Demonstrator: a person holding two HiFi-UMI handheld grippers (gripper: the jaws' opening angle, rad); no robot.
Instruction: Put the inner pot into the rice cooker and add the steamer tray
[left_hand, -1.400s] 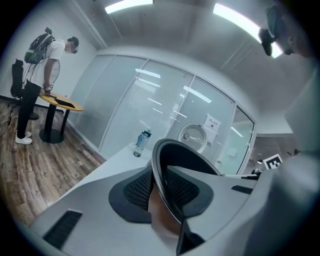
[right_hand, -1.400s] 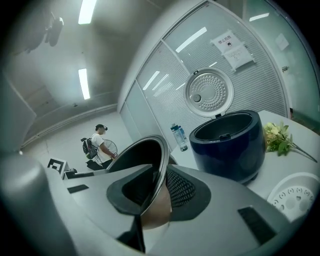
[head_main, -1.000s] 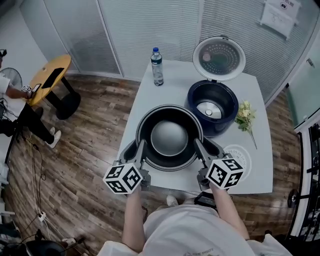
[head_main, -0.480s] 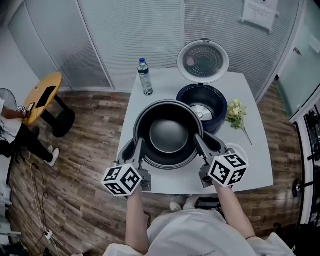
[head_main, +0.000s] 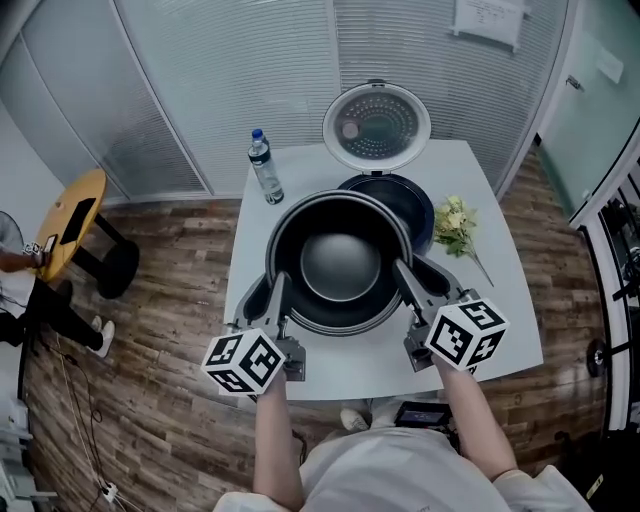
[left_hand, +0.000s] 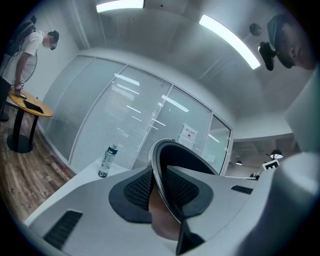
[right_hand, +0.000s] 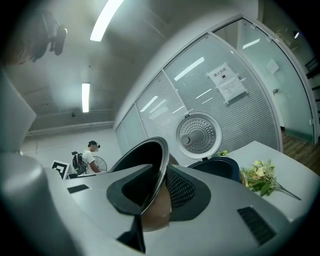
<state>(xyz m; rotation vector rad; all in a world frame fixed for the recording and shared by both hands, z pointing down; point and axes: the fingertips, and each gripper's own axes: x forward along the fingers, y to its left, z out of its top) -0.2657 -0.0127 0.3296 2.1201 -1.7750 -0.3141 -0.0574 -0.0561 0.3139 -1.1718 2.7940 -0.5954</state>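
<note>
The dark inner pot (head_main: 340, 262) hangs in the air above the white table (head_main: 330, 368), held by its rim from both sides. My left gripper (head_main: 279, 297) is shut on the rim's left edge (left_hand: 161, 175). My right gripper (head_main: 404, 283) is shut on the rim's right edge (right_hand: 159, 170). Behind the pot stands the dark blue rice cooker (head_main: 408, 200), partly hidden by it, with its round lid (head_main: 377, 125) tipped up and open. In the right gripper view the cooker (right_hand: 222, 165) and lid (right_hand: 198, 134) lie just beyond the jaws. No steamer tray shows.
A water bottle (head_main: 265, 168) stands at the table's back left corner. A sprig of flowers (head_main: 455, 222) lies right of the cooker. A yellow round side table (head_main: 70, 222) with a person's hand beside it stands on the wood floor at the far left.
Both grippers have lifted the pot and carried it toward the cooker. It now covers most of the cooker's opening, which was in plain sight a second ago.
</note>
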